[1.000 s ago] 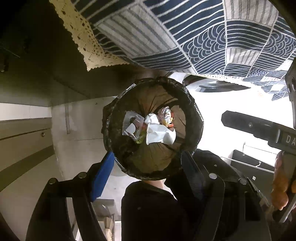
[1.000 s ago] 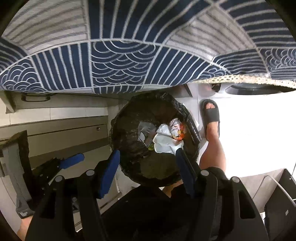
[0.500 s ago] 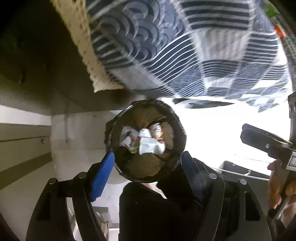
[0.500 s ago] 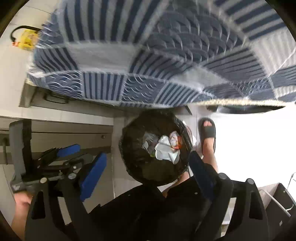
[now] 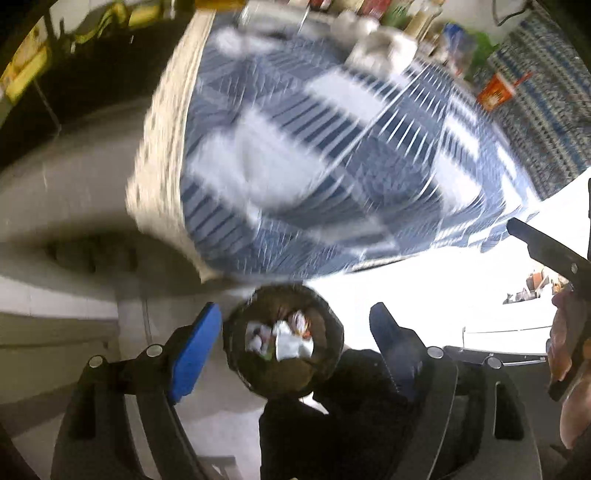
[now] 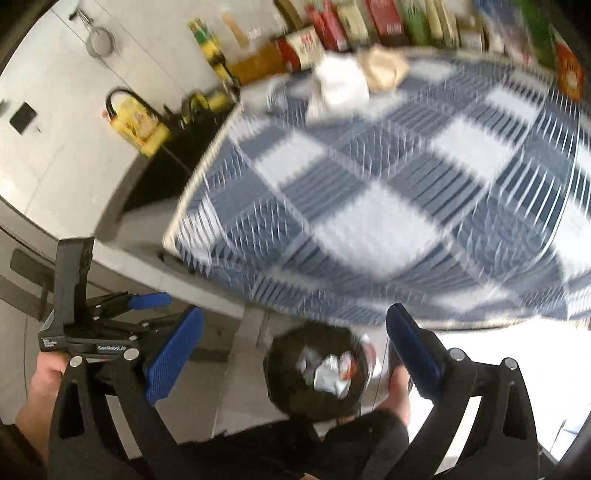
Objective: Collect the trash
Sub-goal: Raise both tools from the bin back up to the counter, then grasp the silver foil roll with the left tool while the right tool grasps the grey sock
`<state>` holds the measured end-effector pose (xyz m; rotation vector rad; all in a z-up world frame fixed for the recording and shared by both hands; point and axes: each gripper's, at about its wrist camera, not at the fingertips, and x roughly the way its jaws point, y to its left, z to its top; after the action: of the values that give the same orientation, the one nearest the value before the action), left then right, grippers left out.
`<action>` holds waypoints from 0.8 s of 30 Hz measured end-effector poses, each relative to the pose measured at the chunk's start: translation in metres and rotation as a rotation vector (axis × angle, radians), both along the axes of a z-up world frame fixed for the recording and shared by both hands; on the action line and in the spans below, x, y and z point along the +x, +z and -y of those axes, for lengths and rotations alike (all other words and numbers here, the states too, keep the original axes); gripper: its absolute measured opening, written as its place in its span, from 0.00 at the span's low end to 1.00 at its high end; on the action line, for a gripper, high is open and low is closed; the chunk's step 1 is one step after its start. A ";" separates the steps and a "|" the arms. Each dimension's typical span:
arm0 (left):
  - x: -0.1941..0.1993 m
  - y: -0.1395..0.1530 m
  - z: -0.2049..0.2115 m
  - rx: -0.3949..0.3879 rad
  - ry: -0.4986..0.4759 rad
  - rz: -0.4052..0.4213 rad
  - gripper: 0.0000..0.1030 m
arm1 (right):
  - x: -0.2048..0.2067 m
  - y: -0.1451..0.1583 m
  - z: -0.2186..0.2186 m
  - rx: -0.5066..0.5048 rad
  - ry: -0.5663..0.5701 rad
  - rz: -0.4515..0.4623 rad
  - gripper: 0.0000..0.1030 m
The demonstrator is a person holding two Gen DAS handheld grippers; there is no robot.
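Observation:
A round bin with a black liner stands on the floor far below, holding crumpled white paper and wrappers. My left gripper hangs high above it with its jaws opening and nothing between the blue pads. In the right wrist view the same bin and its trash show between the fingers of my right gripper, whose jaws are also opening wide and are empty. A crumpled white paper and a brownish wad lie at the far side of the table.
A blue-and-white patterned tablecloth covers the table just above the bin; its lace hem hangs at the left. Boxes and bottles line the table's back. A yellow bag hangs on the wall. A sandalled foot stands beside the bin.
Both grippers have risen from just over the bin, which now looks much smaller. The tabletop has come into view. Both pairs of jaws stand wider, the right one much wider.

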<state>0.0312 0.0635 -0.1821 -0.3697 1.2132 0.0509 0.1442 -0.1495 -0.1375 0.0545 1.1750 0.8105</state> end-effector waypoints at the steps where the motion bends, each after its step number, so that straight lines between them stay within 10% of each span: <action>1: 0.006 0.012 0.000 0.013 -0.003 0.020 0.78 | 0.006 0.008 0.001 0.012 -0.008 0.016 0.95; 11: 0.063 0.085 -0.006 0.093 -0.023 0.181 0.94 | 0.074 0.050 0.006 0.062 -0.061 0.136 0.95; 24: 0.156 0.101 -0.035 0.166 0.004 0.218 0.94 | 0.148 0.037 -0.023 0.037 -0.028 0.154 0.95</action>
<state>0.1871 0.0982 -0.0816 -0.2257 0.9845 0.1117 0.2924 -0.1263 -0.1002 0.0385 1.0122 0.7980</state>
